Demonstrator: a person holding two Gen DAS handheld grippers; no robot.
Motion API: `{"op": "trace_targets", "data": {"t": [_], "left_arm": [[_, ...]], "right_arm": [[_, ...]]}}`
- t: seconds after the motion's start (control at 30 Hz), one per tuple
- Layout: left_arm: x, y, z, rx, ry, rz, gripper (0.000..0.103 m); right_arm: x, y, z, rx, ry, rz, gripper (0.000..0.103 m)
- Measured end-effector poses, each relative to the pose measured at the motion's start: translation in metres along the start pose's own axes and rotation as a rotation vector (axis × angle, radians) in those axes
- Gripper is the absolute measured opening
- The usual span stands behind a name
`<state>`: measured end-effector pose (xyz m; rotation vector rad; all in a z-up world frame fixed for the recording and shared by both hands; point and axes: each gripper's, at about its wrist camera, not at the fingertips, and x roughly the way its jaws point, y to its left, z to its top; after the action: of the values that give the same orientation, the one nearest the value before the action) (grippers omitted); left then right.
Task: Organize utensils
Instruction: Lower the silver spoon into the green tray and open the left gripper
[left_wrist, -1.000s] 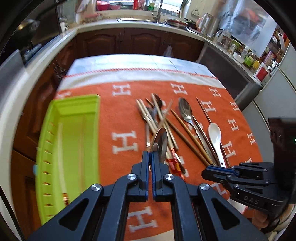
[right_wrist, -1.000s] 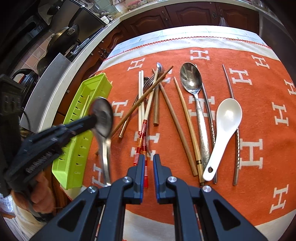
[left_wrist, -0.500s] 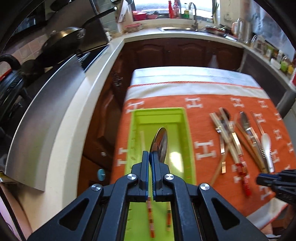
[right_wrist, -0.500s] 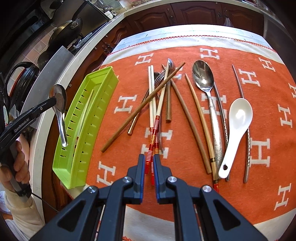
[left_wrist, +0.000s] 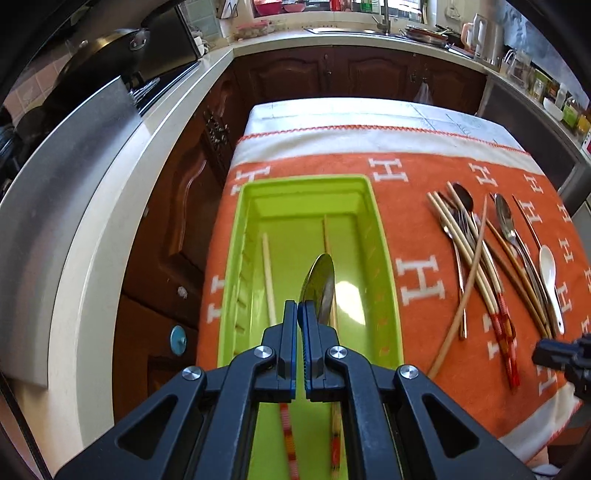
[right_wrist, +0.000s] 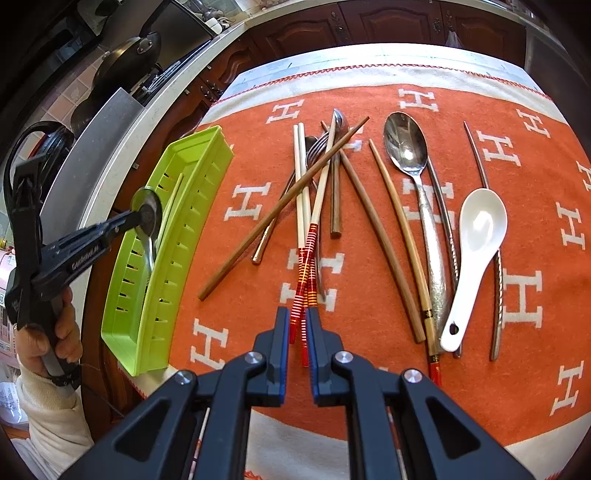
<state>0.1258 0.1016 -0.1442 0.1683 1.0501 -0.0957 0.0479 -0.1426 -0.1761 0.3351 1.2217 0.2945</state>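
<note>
L gripper (left_wrist: 300, 314), clamped on metal spoon (left_wrist: 320, 284) w/ green tray (left_wrist: 384, 258) directly below, should be lowered flat beside chopsticks before release; R gripper (right_wrist: 297, 325) nearly closed, empty.

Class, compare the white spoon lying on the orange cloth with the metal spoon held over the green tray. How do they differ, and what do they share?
The white spoon is matt white with a short handle; the metal spoon is shiny steel with a thin handle. The white spoon lies flat on the orange cloth among other utensils; the metal spoon hangs bowl-up, pinched in the left claw above the green tray. Both are spoons with oval bowls.
</note>
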Motion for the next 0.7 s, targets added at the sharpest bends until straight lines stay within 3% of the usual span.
{"op": "trace_targets", "data": {"t": [0.27,0.4,0.47,0.57,0.63,0.7], "left_arm": [[0.033,-0.013,0.035,0.006,0.013,-0.083,0.002],[0.051,-0.01,0.042,-0.034,0.038,-0.071,0.007],[0.048,-0.008,0.042,-0.052,0.033,-0.07,0.015],[0.037,-0.008,0.038,-0.049,0.001,-0.049,0.036],[0.024,-0.012,0.035,-0.035,-0.047,-0.006,0.067],[0.01,-0.018,0.032,-0.013,-0.094,0.017,0.07]], "right_arm": [[-0.002,-0.004,-0.001,0.019,-0.009,-0.005,0.009],[-0.004,-0.008,-0.001,0.029,-0.013,-0.007,0.009],[-0.005,-0.007,-0.001,0.032,-0.015,-0.008,0.009],[-0.005,-0.009,-0.001,0.037,-0.017,-0.005,0.009],[-0.003,-0.01,0.001,0.044,-0.015,-0.004,0.009],[-0.002,-0.011,0.002,0.051,-0.014,0.001,0.009]]}}
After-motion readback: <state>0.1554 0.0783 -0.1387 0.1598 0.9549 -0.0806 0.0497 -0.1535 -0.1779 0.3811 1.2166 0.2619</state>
